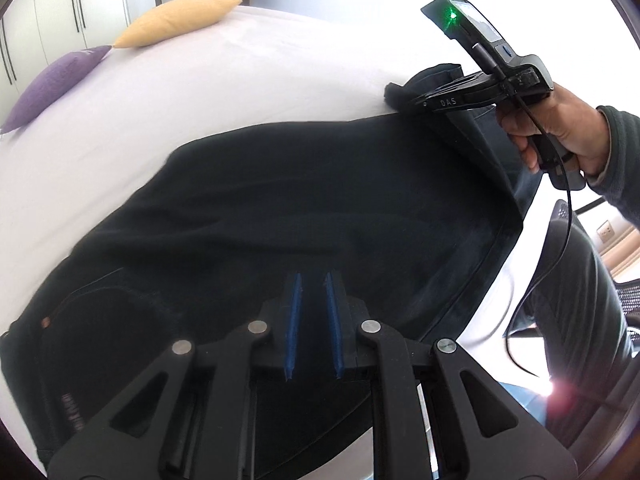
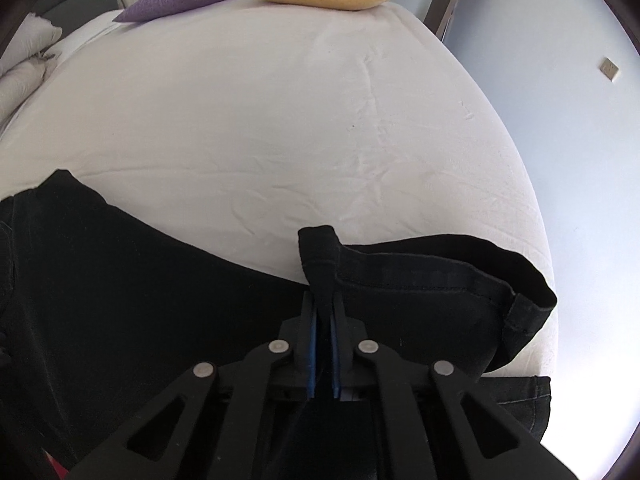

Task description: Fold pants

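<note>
two tools work dark pants (image 1: 256, 208) spread on a white bed (image 2: 280, 120). right tool (image 2: 323, 316) is clamped on a pinch of hem fabric near the bed's edge; left tool (image 1: 316, 300) stands narrow over the cloth, its grip not discernible. judged an early fold, most folding left. the right tool's body reads "das".

Black pants (image 1: 248, 200) lie spread across a white bed sheet (image 2: 260, 120), in dark denim-like cloth with stitched seams. In the left wrist view they fill the middle, a back pocket at 8 o'clock and one leg running up toward 2 o'clock. In the right wrist view the hemmed leg end (image 2: 528, 308) droops over the bed edge at 4 o'clock, a pinched fold standing upright at centre.
</note>
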`<state>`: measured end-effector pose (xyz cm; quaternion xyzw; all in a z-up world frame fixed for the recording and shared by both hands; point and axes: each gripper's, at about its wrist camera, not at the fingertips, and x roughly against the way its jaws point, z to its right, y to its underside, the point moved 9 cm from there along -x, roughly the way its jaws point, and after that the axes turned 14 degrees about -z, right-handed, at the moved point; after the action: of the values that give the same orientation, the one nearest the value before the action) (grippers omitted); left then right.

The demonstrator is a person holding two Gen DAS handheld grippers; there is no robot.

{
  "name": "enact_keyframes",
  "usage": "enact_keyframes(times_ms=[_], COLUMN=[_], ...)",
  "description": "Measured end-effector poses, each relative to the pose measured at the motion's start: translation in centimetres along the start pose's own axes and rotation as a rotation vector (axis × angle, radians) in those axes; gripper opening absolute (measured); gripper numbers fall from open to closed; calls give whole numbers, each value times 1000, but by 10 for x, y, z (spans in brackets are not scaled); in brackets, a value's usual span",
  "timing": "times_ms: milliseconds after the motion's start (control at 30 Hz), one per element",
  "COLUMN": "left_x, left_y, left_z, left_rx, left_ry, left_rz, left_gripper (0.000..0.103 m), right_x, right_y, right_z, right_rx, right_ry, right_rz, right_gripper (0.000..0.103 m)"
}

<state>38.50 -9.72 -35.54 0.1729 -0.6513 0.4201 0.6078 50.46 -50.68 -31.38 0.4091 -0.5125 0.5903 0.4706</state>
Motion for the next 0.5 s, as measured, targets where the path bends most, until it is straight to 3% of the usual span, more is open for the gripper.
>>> enact_keyframes(times_ms=[267, 400, 500], left_x=[-17, -27, -29], left_y=[-16, -18, -19], left_z=[27, 33, 34], left_rx=[2, 2, -2], left_ry=[46, 58, 55], left_rz=[-20, -44, -53], left_gripper=[12, 12, 12], right_x=[56, 83, 85], right_y=[28, 69, 96], right_z=[53, 74, 92], right_rx=[-195, -351, -472], right_ry=[-210, -336, -379], right_rz=[192, 323, 380], right_gripper=[5, 5, 5])
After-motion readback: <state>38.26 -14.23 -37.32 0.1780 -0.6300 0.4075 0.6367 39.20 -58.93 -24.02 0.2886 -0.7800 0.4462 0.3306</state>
